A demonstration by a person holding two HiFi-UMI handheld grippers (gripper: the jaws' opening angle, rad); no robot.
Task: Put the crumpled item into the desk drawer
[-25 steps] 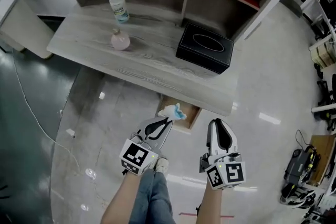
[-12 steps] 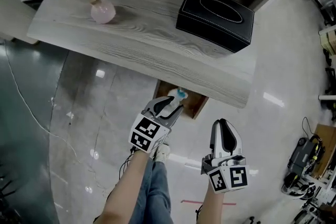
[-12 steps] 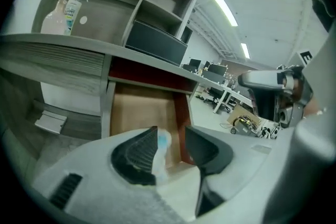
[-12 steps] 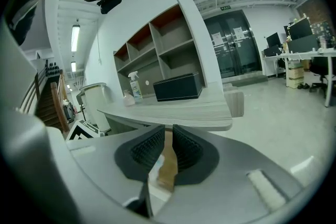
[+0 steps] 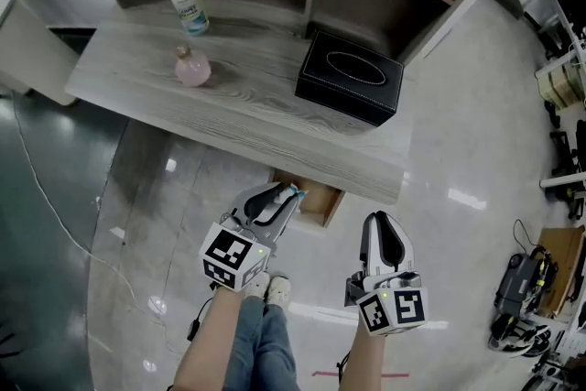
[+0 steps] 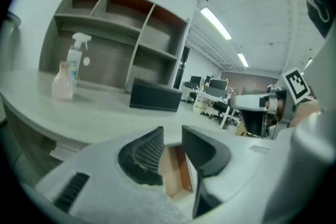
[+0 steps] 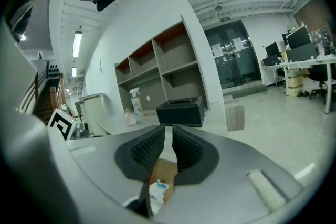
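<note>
**Findings: crumpled item [image 7: 157,187] lies in drawer [image 5: 320,202]**

The left gripper's [image 6: 172,139] ribbed black jaws have just been opening and stand apart with nothing between them. The right gripper's [image 7: 168,136] jaws nearly meet and hold nothing. The white-and-blue item rests inside the open brown wooden drawer. Above the drawer is a grey wood-grain desk [image 5: 247,110] with a black tissue box [image 5: 350,89]. The floor [image 5: 458,160] below is pale and glossy.

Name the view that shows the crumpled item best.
Right gripper view: the crumpled item lies plainly in the drawer. Head view shows only a blue sliver by the left claw; left gripper view shows none.
</note>
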